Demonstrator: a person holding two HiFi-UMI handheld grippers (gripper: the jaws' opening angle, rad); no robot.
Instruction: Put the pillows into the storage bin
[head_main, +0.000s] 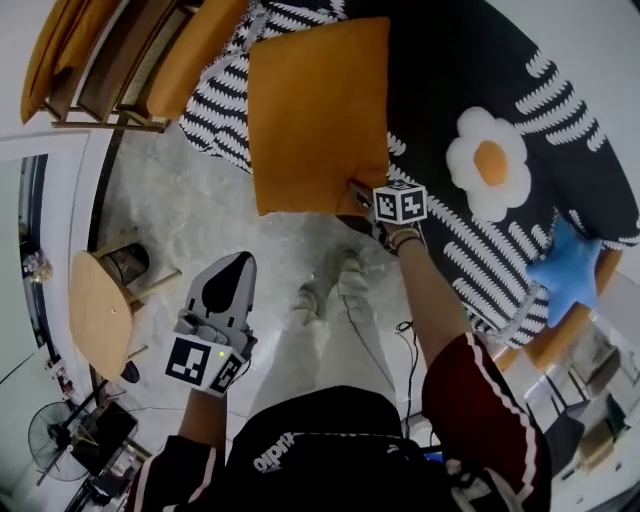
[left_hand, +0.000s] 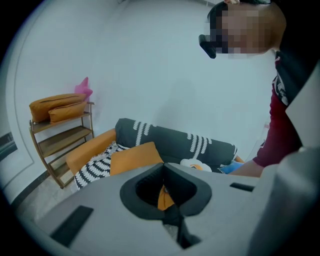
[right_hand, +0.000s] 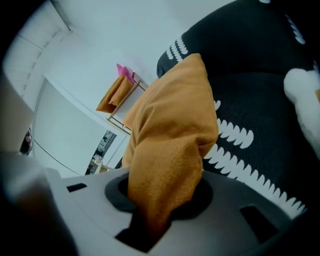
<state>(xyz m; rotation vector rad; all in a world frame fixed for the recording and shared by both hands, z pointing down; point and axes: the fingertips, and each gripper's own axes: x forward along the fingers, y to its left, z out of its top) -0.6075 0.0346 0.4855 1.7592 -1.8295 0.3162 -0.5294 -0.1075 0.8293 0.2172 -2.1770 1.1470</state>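
Observation:
An orange pillow lies on the sofa's black-and-white striped cover. My right gripper is shut on the pillow's near right corner. In the right gripper view the orange fabric bunches up out of the closed jaws of that gripper. My left gripper is shut and holds nothing, hanging over the pale floor well short of the sofa. The left gripper view looks past its closed jaws at the orange pillow. A white flower pillow and a blue star pillow lie further right on the sofa.
A wooden shelf left of the sofa carries two orange cushions. A small round wooden table and a floor fan stand at the left. The person's feet are on the floor in front of the sofa.

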